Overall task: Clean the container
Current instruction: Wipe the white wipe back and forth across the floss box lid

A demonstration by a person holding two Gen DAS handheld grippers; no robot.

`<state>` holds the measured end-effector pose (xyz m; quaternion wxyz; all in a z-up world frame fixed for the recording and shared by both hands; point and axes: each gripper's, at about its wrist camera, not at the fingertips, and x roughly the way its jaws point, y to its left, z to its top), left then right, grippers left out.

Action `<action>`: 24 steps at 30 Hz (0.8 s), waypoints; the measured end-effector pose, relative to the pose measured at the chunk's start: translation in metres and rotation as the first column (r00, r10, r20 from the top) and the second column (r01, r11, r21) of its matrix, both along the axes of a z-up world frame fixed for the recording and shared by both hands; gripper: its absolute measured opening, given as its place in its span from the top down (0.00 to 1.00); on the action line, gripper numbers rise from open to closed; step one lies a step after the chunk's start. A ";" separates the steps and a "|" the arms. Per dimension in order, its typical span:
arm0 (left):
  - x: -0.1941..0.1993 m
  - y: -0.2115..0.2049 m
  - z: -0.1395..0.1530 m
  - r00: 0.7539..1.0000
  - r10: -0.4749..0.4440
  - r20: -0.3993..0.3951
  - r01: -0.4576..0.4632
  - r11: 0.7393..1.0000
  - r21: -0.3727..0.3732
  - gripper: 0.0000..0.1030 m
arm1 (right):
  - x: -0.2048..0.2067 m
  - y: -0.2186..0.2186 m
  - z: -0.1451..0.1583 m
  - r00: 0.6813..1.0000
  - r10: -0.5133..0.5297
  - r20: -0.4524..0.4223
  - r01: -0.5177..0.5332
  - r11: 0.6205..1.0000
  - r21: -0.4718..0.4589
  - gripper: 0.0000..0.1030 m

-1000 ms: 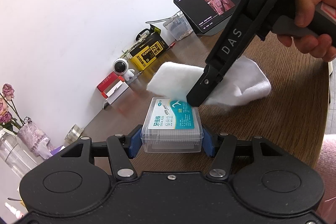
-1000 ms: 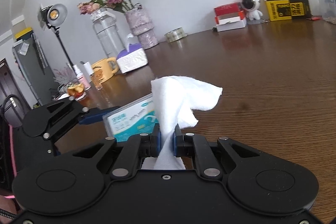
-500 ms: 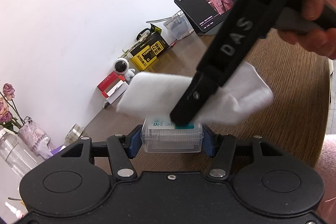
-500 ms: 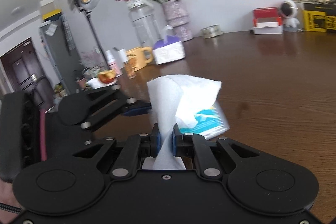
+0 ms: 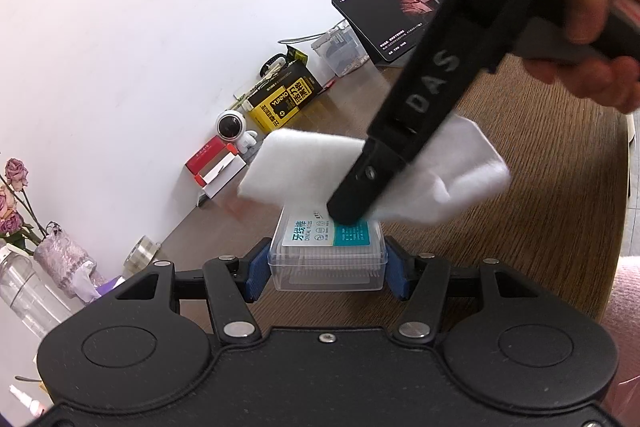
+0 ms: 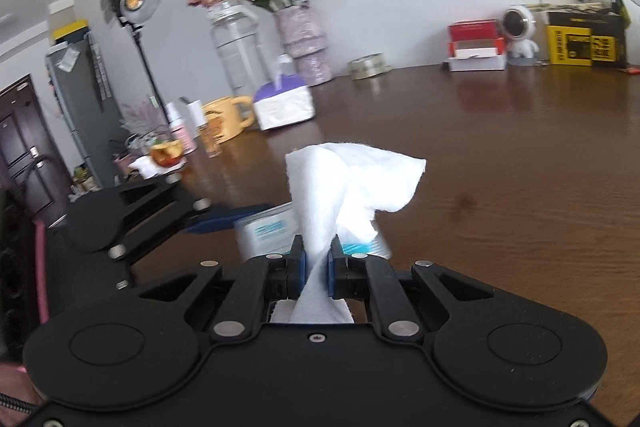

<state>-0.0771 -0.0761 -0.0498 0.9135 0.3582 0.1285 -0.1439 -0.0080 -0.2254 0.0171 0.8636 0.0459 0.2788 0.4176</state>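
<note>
A clear plastic container (image 5: pixel 327 259) with a white and teal dental-floss label is held between the blue pads of my left gripper (image 5: pixel 327 269), which is shut on its sides above the wooden table. My right gripper (image 6: pixel 316 267) is shut on a white cloth (image 6: pixel 352 183). In the left wrist view the right gripper's tip (image 5: pixel 348 215) presses the cloth (image 5: pixel 452 187) onto the far part of the container's lid. In the right wrist view the container (image 6: pixel 266 233) shows blurred behind the cloth, with the left gripper (image 6: pixel 208 217) at the left.
Along the wall stand a yellow box (image 5: pixel 286 101), a white camera figure (image 5: pixel 230 127), a red and white box (image 5: pixel 214 167), a tape roll (image 5: pixel 140 251) and a tablet (image 5: pixel 400 3). A purple tissue pack (image 6: pixel 284 105), yellow mug (image 6: pixel 226 119), bottles and a flower vase (image 6: pixel 306 43) stand at the left.
My right gripper has swept the cloth back and forth across the container's lid. The left gripper has held the container still.
</note>
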 end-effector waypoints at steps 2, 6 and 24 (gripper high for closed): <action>-0.001 -0.001 0.000 1.000 0.000 0.001 0.000 1.000 0.000 0.45 | -0.008 0.004 0.002 0.999 0.040 -0.004 -0.040 0.999 0.009 0.91; 0.000 -0.001 0.000 1.000 0.000 0.002 0.000 1.000 0.001 0.45 | -0.021 0.014 0.009 0.995 0.101 0.010 -0.101 0.995 -0.014 0.91; 0.012 0.004 0.000 1.000 -0.001 0.002 0.001 1.000 0.001 0.45 | 0.015 0.011 0.014 1.000 -0.005 0.030 0.007 0.999 -0.051 0.92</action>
